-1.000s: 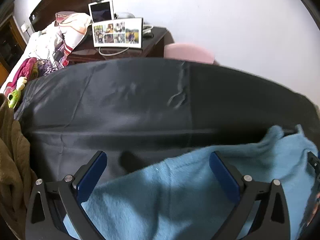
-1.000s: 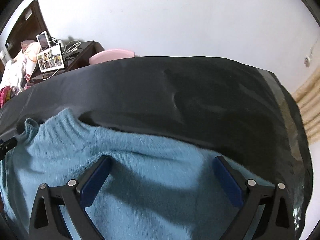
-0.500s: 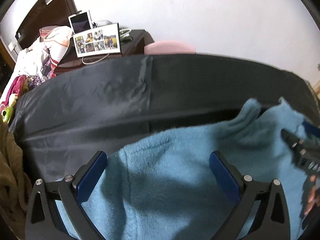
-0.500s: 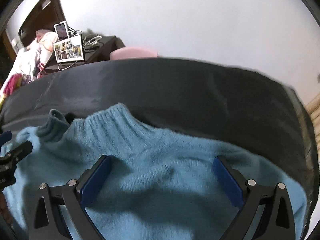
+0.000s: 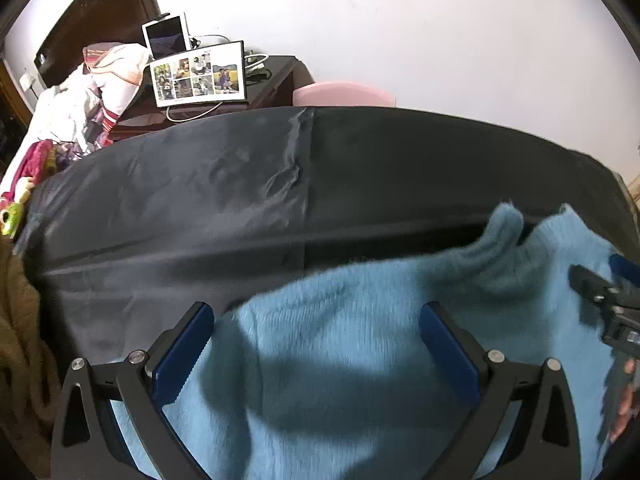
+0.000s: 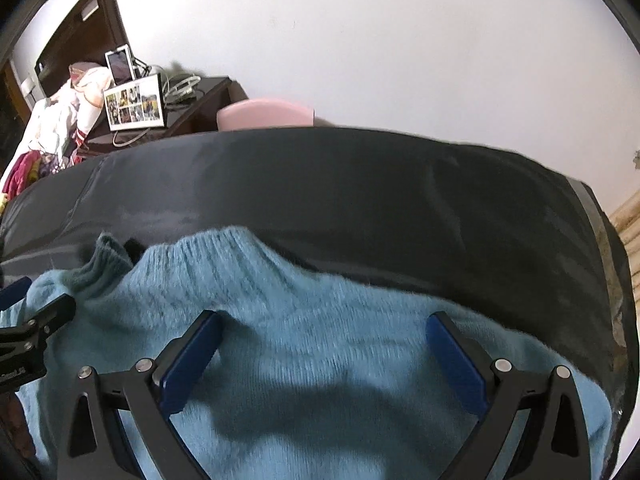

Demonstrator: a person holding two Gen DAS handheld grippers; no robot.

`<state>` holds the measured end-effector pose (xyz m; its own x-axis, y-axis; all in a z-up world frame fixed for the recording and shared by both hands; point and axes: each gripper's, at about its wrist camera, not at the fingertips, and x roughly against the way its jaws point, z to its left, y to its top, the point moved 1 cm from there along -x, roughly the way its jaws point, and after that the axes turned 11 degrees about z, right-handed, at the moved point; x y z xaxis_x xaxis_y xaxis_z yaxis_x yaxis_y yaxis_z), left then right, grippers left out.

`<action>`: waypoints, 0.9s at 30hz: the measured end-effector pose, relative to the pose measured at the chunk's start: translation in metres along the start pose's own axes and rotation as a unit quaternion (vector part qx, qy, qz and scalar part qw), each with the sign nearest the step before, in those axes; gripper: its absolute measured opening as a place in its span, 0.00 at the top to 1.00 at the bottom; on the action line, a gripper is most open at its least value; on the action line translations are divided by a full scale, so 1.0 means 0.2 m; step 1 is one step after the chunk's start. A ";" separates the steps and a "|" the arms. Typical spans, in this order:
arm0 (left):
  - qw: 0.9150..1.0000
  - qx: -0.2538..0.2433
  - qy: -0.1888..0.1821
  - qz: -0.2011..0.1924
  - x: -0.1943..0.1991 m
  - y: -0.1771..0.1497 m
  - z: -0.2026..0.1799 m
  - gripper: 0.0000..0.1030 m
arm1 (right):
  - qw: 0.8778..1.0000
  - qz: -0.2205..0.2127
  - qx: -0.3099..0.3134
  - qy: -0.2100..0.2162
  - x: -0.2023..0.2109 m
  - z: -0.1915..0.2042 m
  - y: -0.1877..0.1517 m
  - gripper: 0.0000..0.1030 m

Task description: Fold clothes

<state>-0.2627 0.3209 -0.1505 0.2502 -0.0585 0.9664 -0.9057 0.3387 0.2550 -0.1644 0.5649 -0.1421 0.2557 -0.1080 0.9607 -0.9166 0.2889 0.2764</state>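
A light blue knitted sweater (image 5: 360, 360) lies on a black-covered table (image 5: 240, 200). Its ribbed collar (image 5: 504, 220) points toward the far side. My left gripper (image 5: 316, 320) hovers over the sweater's left part, open wide, with nothing pinched between its blue pads. My right gripper (image 6: 324, 328) is also open wide, above the sweater (image 6: 320, 360) just behind the collar (image 6: 216, 244). Each gripper shows at the edge of the other's view: the right gripper (image 5: 612, 304) and the left gripper (image 6: 32, 332).
A brown garment (image 5: 16, 340) is heaped at the table's left edge. Beyond the table stand a dark nightstand (image 5: 276, 76) with a photo frame (image 5: 200, 74) and a tablet, a pink object (image 5: 344, 94), and piled bedding (image 5: 80, 92). A white wall lies behind.
The sweater now reaches further up the black cover, and its collar has come into fuller view. Both grippers have shifted over it and stayed open.
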 end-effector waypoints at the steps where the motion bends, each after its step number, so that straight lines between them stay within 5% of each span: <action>1: 1.000 -0.004 -0.002 0.001 0.02 -0.02 -0.01 0.00 | 1.000 -0.001 0.001 0.002 0.03 0.00 -0.02 0.00; 10: 0.996 -0.050 -0.055 0.041 0.18 -0.34 -0.02 0.00 | 0.999 0.021 0.031 0.013 0.24 -0.02 -0.41 0.00; 20: 0.991 -0.097 -0.034 0.087 0.29 -0.95 0.03 0.00 | 0.994 0.077 0.047 0.068 0.36 -0.04 -1.09 0.00; 27: 0.990 -0.112 -0.021 0.088 0.39 -1.28 0.04 0.00 | 0.991 0.093 0.081 0.051 0.41 0.03 -1.49 0.00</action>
<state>-0.0136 0.2228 -0.1395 0.0773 -0.0179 0.9968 -0.8339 0.5469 0.0745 0.1288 0.4643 -0.1452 0.0996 0.0319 0.9945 -0.9861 0.1368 0.0943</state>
